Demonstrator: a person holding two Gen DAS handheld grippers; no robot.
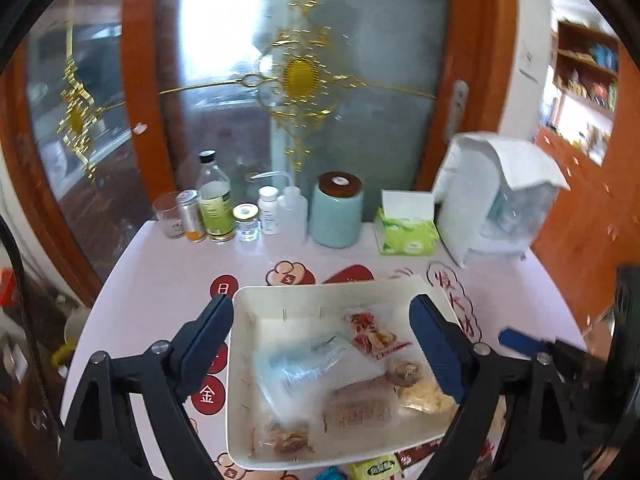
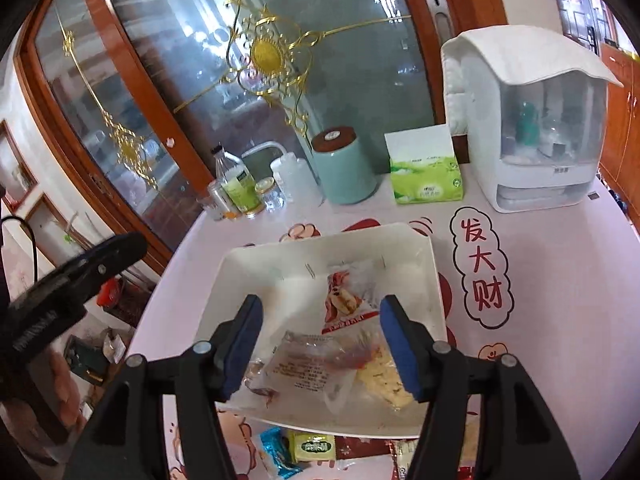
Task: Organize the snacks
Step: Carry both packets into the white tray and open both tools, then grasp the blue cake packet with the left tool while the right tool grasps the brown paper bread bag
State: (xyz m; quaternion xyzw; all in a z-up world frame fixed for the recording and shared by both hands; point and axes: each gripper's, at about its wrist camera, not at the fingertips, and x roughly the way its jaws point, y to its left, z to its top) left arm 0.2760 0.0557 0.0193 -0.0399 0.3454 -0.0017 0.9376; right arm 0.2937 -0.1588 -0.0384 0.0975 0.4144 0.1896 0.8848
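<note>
right tool [image 2: 320, 348] open, empty, above white tray [image 2: 436, 280] of snack packets [image 2: 344, 300]; loose snacks [image 2: 312, 446] on counter [image 2: 560, 280] near edge.

Snack packets [image 1: 360, 364] lie in tray [image 1: 240, 400], jars [image 1: 336, 210] behind.

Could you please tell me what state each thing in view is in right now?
White tray: on the table, holding several snack packets.
Left gripper: fingers open, empty.
Right gripper: fingers open, empty.
Green canister: upright, lid on.
Tissue box: opened.
Green snack packet: outside the tray.
</note>
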